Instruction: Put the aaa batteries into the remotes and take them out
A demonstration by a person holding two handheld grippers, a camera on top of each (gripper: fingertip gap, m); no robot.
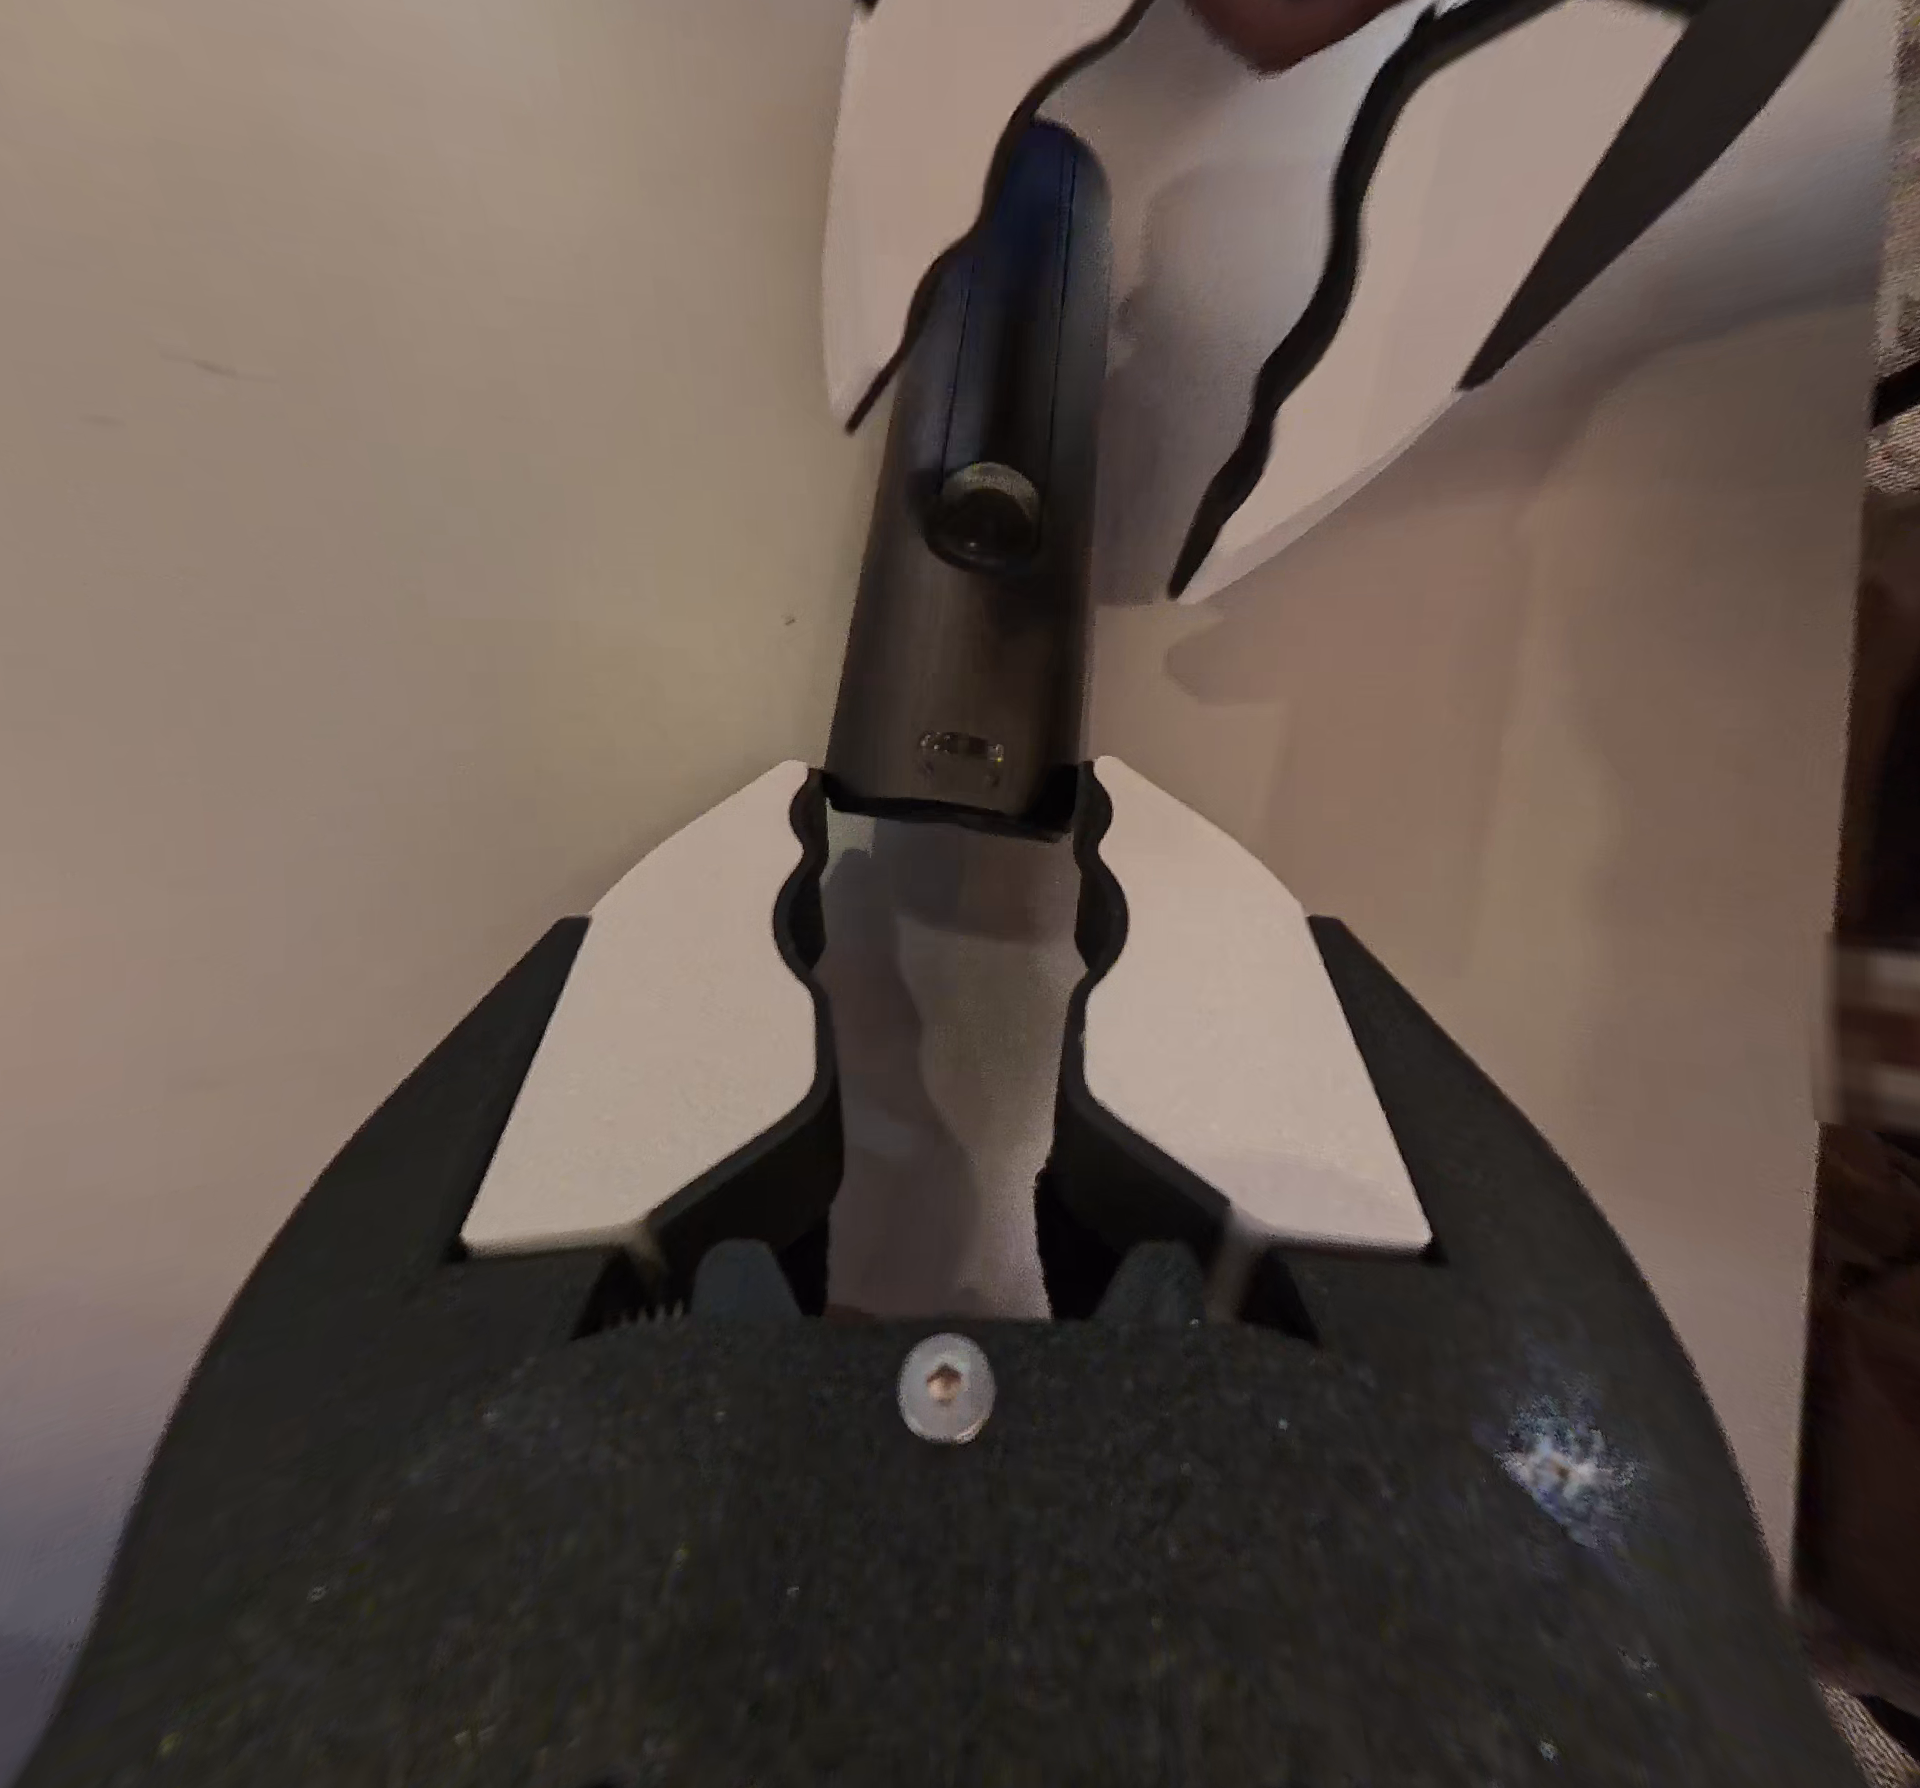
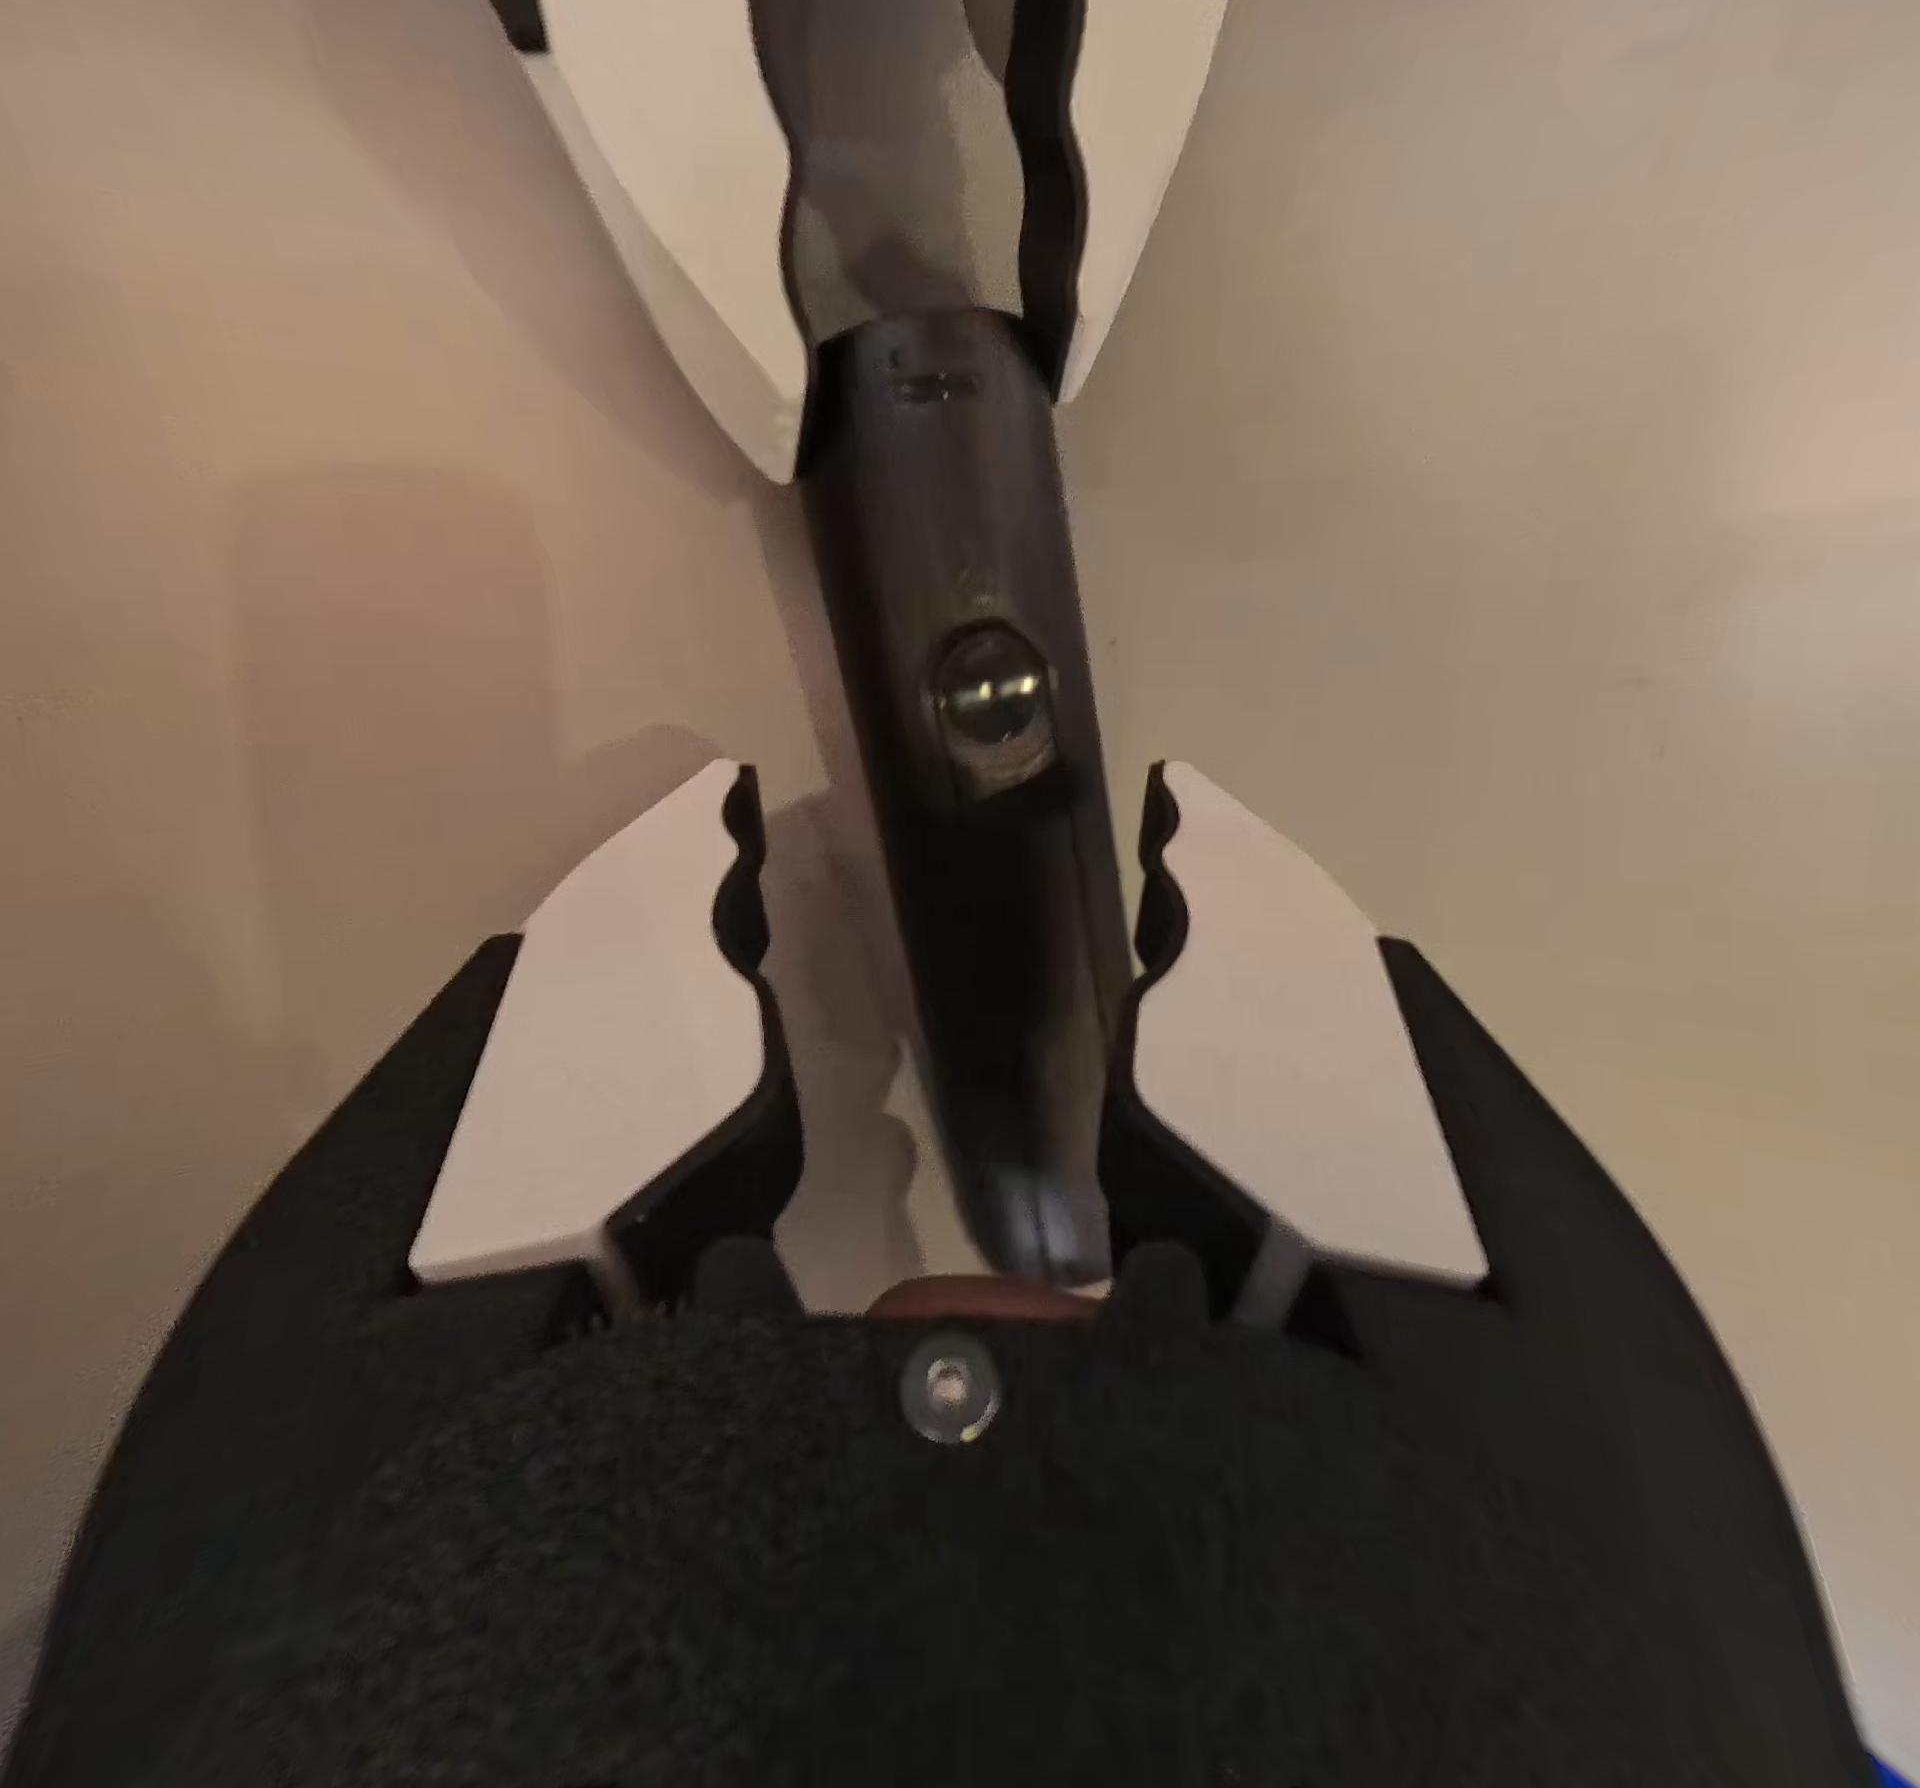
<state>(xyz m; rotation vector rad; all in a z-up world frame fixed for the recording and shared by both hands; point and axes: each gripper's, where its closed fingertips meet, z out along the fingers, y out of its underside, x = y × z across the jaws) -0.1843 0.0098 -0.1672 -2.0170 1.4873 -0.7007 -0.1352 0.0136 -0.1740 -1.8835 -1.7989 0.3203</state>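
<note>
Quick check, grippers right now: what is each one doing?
Left gripper: shut on the near end of the black remote.
Right gripper: open, fingers either side of the remote's other end, no clamp visible.

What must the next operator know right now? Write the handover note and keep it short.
Left gripper: shut on one end of the dark remote, holding it steady over the beige table.
Right gripper: jaws open, straddling the remote's other end without clamping it.
Battery: a metal end that is probably a battery shows in a recess in the remote's upper face.
Done: apparently one battery is in the remote.
Left: the frames do not show whether it is going in or coming out. No spare batteries, cover or other remotes are in view, so check before moving.
</note>
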